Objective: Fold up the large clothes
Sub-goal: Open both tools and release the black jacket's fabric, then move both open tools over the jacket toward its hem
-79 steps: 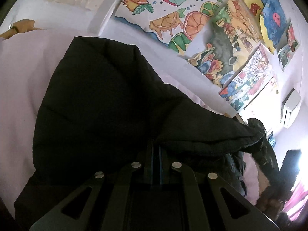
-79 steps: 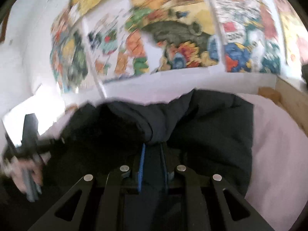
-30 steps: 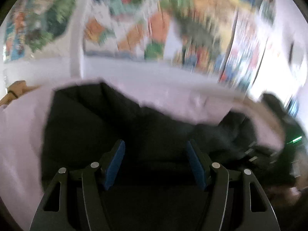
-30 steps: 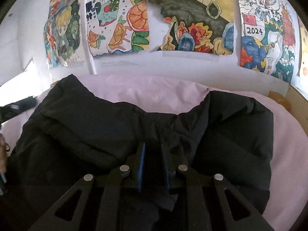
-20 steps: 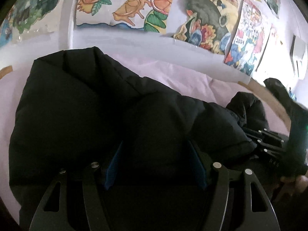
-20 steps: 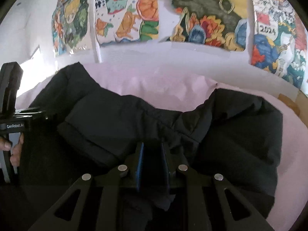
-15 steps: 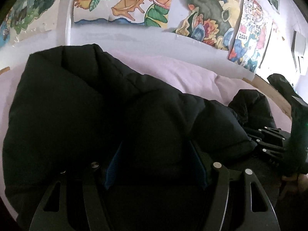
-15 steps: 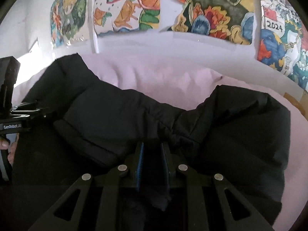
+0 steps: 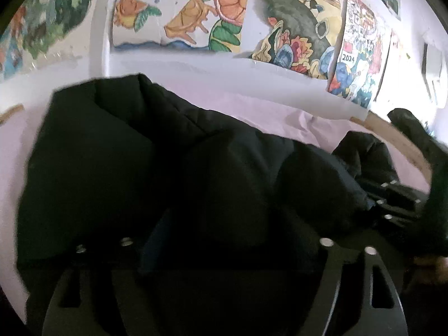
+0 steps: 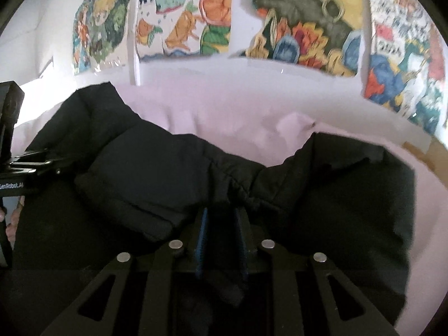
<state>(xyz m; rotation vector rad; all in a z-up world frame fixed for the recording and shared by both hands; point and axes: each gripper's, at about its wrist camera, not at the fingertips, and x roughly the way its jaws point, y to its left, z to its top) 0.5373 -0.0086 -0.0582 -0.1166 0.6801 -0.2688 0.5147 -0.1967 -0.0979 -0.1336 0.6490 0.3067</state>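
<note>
A black padded jacket (image 9: pixel 173 173) lies bunched on a pale pink sheet (image 9: pixel 280 112). It also fills the right wrist view (image 10: pixel 156 173). My left gripper (image 9: pixel 224 224) is open, its fingers spread wide and low over the jacket with dark fabric bulging between them. My right gripper (image 10: pixel 221 224) is shut on a fold of the jacket, with cloth pinched between its blue pads (image 10: pixel 202 232). The left gripper shows at the left edge of the right wrist view (image 10: pixel 25 168), and the right gripper shows at the right of the left wrist view (image 9: pixel 397 204).
A white wall with colourful paintings (image 10: pixel 280 28) rises right behind the bed. A wooden bed edge (image 9: pixel 392 134) shows at the right. Pink sheet (image 10: pixel 224 112) lies bare between the jacket and the wall.
The left gripper has let go of the jacket, opened wide and lowered over it. The right gripper has stayed shut on its fold and edged closer to the wall.
</note>
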